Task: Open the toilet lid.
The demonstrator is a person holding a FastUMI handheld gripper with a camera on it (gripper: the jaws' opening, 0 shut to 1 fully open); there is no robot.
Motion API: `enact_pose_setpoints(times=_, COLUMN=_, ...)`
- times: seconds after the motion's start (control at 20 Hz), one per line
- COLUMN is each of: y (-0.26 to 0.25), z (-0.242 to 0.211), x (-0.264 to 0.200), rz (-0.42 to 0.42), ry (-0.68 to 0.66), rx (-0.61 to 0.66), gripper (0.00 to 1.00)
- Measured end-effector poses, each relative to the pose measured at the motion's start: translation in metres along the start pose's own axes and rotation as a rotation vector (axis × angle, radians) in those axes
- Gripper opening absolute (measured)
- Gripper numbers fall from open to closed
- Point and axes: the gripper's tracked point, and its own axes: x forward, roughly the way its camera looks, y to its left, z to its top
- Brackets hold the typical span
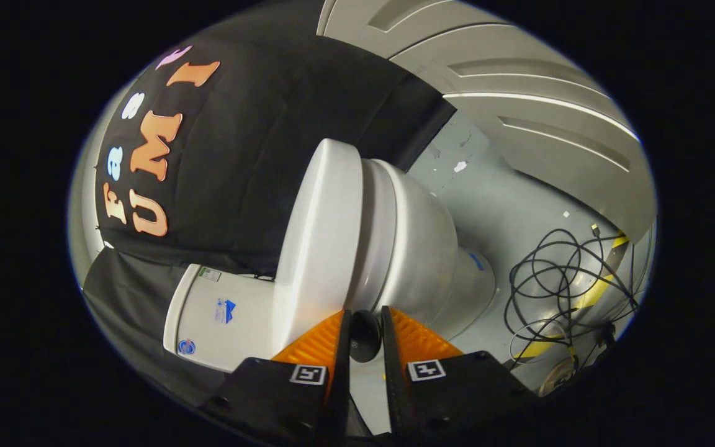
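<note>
The tool (365, 326) has its two fingers (323, 338) drawn close together, with only a narrow gap left between them. In that gap sits a small dark round knob (364, 335); it looks pinched by the fingers, though actual contact on both sides cannot be made out. The knob lies at the near edge of the toilet (407, 248).

The view is rolled, so the toilet appears on its side. Its lid (320, 236) is a smooth white slab running away from the fingertips, and it lies against the seat and bowl (419, 248) with only a thin seam between them, so it is down or nearly so. The bowl swells out on the far side of the lid and narrows into the pedestal (472, 288), which bears a small blue mark.

On the other side of the lid is the white tank (221, 316), carrying a few small stickers. Behind the tank and lid hangs the black cloth wall (258, 155).

Beyond the pedestal spreads a pale grey floor (494, 198) with a few white flecks. A loose tangle of black cable (556, 279) lies on it, crossing a strip of yellow tape (593, 292). Past the floor stands a grey panelled door (519, 81).
</note>
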Motion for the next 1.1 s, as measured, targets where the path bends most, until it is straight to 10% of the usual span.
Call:
enact_pose_setpoints(times=0.55, y=0.003, z=0.005, x=-0.003, rz=0.117, ry=0.019, rx=0.158, gripper=0.08)
enact_pose_setpoints(times=1.1, y=-0.002, z=0.005, x=-0.005, rz=0.106, ry=0.025, rx=0.194, gripper=0.09)
